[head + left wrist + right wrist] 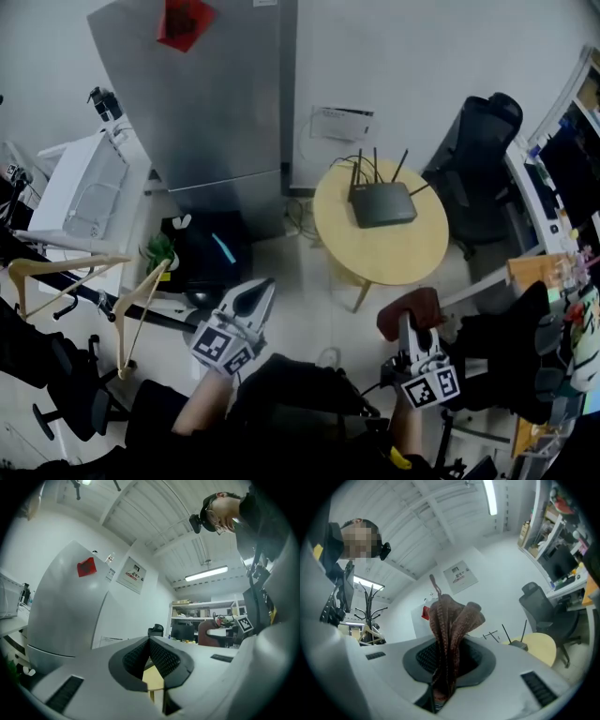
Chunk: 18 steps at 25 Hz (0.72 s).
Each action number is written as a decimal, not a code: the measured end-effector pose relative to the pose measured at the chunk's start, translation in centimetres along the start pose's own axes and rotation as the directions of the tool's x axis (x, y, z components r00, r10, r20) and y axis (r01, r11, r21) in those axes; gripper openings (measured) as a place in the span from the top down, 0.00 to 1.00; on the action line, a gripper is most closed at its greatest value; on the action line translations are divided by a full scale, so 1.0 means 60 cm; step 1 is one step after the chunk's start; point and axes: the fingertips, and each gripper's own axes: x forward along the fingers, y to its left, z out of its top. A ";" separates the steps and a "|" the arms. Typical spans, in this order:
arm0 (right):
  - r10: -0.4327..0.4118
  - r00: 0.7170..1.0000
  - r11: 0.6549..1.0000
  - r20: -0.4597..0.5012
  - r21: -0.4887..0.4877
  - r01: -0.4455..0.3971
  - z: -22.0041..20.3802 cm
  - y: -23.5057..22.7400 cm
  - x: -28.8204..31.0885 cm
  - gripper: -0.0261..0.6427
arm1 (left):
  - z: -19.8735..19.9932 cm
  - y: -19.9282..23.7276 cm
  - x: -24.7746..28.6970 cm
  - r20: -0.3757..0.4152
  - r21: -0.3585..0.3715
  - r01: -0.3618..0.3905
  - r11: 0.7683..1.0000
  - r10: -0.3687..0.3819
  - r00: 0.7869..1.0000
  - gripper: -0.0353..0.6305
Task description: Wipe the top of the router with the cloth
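- Gripping the cloth [452, 630] with the right gripper [445, 667] jaws; left gripper [150, 644] jaws pressed together, empty.
- Reach forward to the router [382, 203] on the round counter [412, 258], well apart; lay the cloth flat, avoiding the antennas [375, 164].

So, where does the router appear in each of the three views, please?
Head view: the router is right of centre, lying on the round yellow table.
Left gripper view: I cannot make it out; only a strip of the table shows between the jaws.
Right gripper view: it is at the lower right, to the right of the cloth, antennas up.
Shared landmark: the round yellow table.
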 end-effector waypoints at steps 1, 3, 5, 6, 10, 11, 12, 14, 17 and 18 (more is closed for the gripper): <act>0.022 1.000 1.000 0.003 0.015 -0.022 0.008 -0.012 0.010 0.86 | 0.002 -0.002 0.012 0.003 0.007 -0.013 1.000 0.013 1.000 0.95; 0.068 0.998 0.997 0.013 0.024 -0.069 0.026 -0.037 0.030 0.86 | 0.007 -0.006 0.040 0.011 0.019 -0.040 0.999 0.039 0.999 0.95; 0.104 0.995 0.994 0.013 0.018 -0.104 0.042 -0.067 0.048 0.86 | 0.010 -0.010 0.071 0.023 0.023 -0.063 0.998 0.062 0.998 0.95; 0.118 0.993 0.993 0.009 0.018 -0.118 0.049 -0.082 0.055 0.86 | 0.012 -0.012 0.086 0.028 0.022 -0.073 0.997 0.072 0.997 0.95; 0.155 0.988 0.988 -0.013 0.025 -0.155 0.071 -0.140 0.071 0.86 | 0.013 -0.028 0.139 0.028 0.032 -0.106 0.994 0.105 0.994 0.95; 0.159 0.987 0.987 -0.015 0.030 -0.159 0.076 -0.154 0.071 0.86 | 0.012 -0.033 0.151 0.026 0.036 -0.113 0.993 0.112 0.993 0.95; 0.161 0.987 0.986 -0.016 0.037 -0.160 0.079 -0.168 0.070 0.86 | 0.010 -0.038 0.163 0.024 0.039 -0.121 0.992 0.120 0.993 0.95; 0.158 0.987 0.986 -0.017 0.054 -0.157 0.079 -0.193 0.065 0.86 | 0.001 -0.048 0.183 0.017 0.044 -0.136 0.990 0.136 0.991 0.95; 0.137 0.990 0.987 -0.018 0.089 -0.135 0.068 -0.223 0.057 0.86 | -0.013 -0.060 0.207 -0.011 0.051 -0.139 0.989 0.139 0.990 0.95; 0.126 0.992 0.987 -0.017 0.104 -0.124 0.064 -0.232 0.056 0.86 | -0.016 -0.062 0.215 -0.022 0.051 -0.132 0.990 0.134 0.991 0.95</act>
